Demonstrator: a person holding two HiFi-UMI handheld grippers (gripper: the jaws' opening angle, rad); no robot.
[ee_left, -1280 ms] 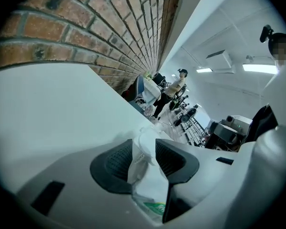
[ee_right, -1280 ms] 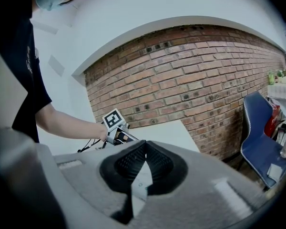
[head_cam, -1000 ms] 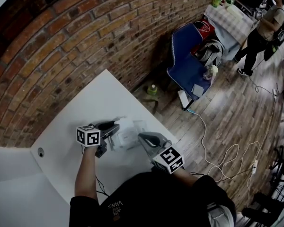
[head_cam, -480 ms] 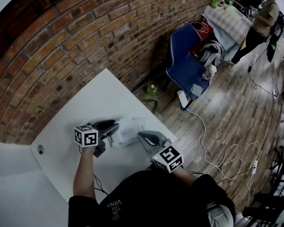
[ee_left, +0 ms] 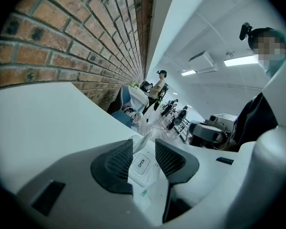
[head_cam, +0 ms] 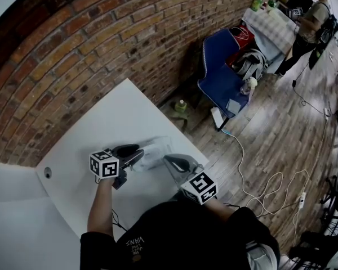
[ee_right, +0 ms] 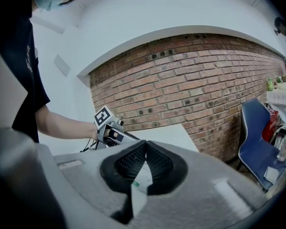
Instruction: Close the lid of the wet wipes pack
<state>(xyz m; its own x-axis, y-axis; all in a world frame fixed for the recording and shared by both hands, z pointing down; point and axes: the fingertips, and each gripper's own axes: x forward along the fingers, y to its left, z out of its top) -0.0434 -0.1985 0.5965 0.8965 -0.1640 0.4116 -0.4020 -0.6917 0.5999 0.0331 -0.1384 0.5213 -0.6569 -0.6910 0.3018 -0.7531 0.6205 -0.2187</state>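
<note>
White pack [head_cam: 155, 152] over table [head_cam: 101, 122], between your grippers. Your left gripper [ee_left: 143, 146] narrow, nipping pack at OPEN tab [ee_left: 141, 163]; right gripper [ee_right: 145, 146] clamped on pack edge. Risk: thin film slips, or pulling apart lifts lid.

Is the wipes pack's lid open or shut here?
Apparently shut: in the left gripper view the OPEN-marked lid lies flat on the wet wipes pack between the jaws of the left gripper.

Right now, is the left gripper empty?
No: the left gripper view shows the wet wipes pack, OPEN tab visible, between the fingers of the left gripper.
</note>
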